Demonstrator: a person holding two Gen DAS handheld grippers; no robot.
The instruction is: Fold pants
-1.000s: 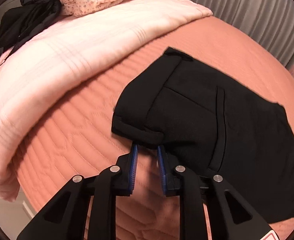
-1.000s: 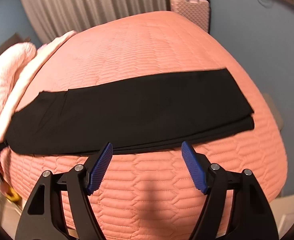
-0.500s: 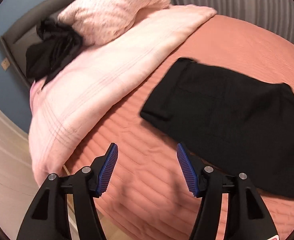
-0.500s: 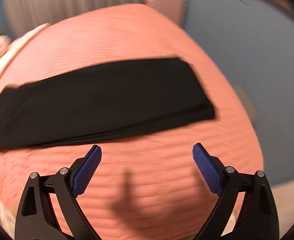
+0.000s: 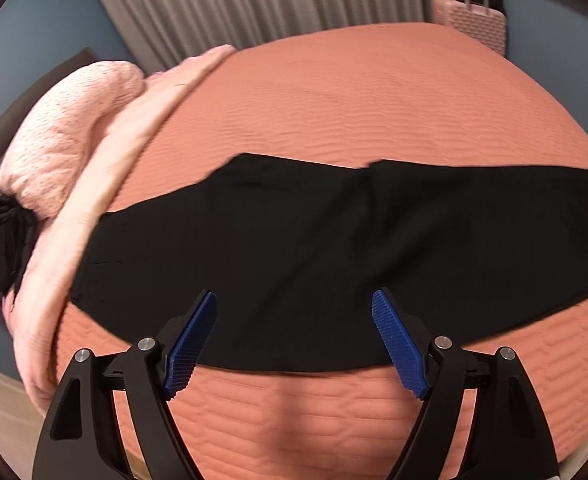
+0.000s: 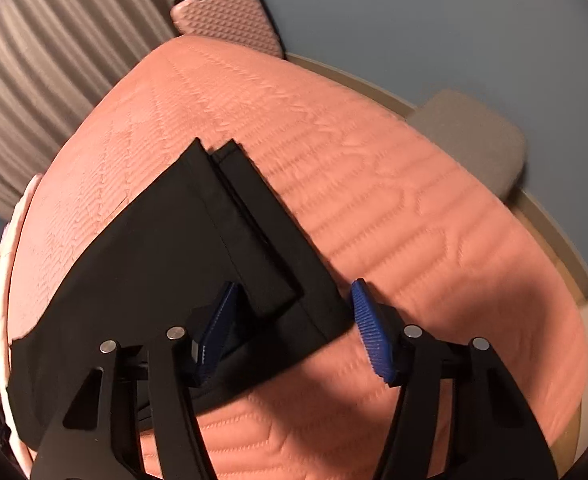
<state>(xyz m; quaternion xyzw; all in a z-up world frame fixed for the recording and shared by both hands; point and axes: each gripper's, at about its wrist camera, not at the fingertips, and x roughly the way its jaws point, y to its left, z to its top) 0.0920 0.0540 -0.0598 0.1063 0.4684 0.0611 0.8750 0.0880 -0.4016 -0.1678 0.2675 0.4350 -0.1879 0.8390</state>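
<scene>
Both claws spread, empty. Right claw [image 6: 294, 320] straddling pants [image 6: 198, 256] hem, 12 o'clock; next: clamp, fold toward waistband.

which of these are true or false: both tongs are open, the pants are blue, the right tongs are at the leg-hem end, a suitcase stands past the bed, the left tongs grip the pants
1. Both tongs are open: true. The left tongs and right tongs are spread wide.
2. The pants are blue: false, black.
3. The right tongs are at the hem end: true, straddling its corner.
4. A suitcase stands past the bed: true, a pink one.
5. The left tongs grip the pants: false. They hold nothing.
</scene>
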